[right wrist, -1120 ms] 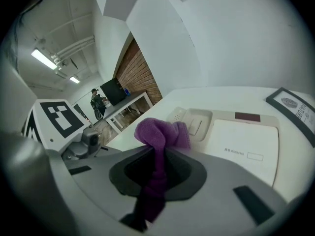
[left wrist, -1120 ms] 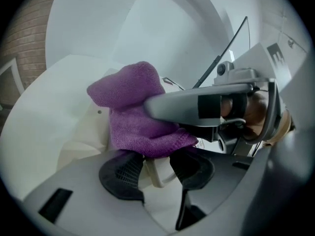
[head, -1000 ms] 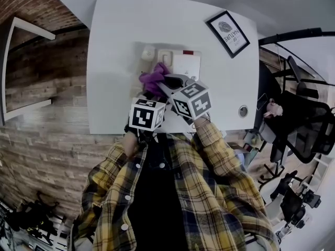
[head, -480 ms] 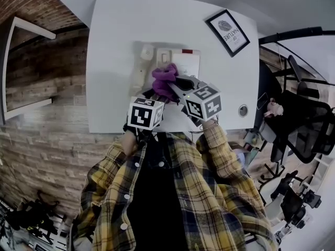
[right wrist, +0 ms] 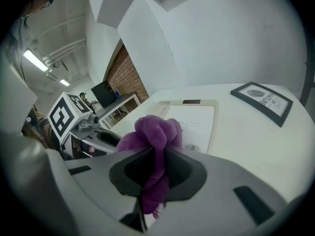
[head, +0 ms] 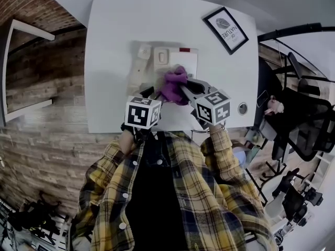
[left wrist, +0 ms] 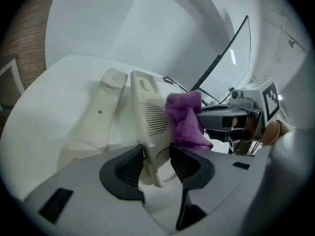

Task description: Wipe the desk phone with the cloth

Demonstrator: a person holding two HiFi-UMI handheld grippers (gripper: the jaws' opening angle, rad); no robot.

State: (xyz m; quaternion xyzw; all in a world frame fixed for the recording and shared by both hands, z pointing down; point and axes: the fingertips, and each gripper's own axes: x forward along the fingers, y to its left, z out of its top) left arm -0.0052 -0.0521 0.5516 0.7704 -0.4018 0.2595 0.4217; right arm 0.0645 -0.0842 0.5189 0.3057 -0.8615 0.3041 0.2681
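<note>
The desk phone (head: 184, 61) sits near the middle of the white bench (head: 115, 35), its handset (head: 139, 67) lying along its left side. The left tool (head: 151, 92) is clenched on the phone's near edge. The left gripper view shows this plainly: the cream casing with its speaker grille (left wrist: 156, 118) stands between the two dark jaws, both pressed against it. In the head view that grip is mostly hidden behind the marker cube.

The right tool (head: 183, 89) grasps the purple cloth (head: 174, 84). The right gripper view shows the jaws closed on a fold of it, with a bunched wad above them and a tail hanging below. From the head view and the left gripper view the wad rests against the phone's near part, just right of the grille.

Only the head view takes in the whole bench, with a black picture frame (head: 229, 30) lying flat at its far right corner, well apart from the phone. The right gripper view catches that frame too, beyond the phone's pale right panel (right wrist: 194, 119).
</note>
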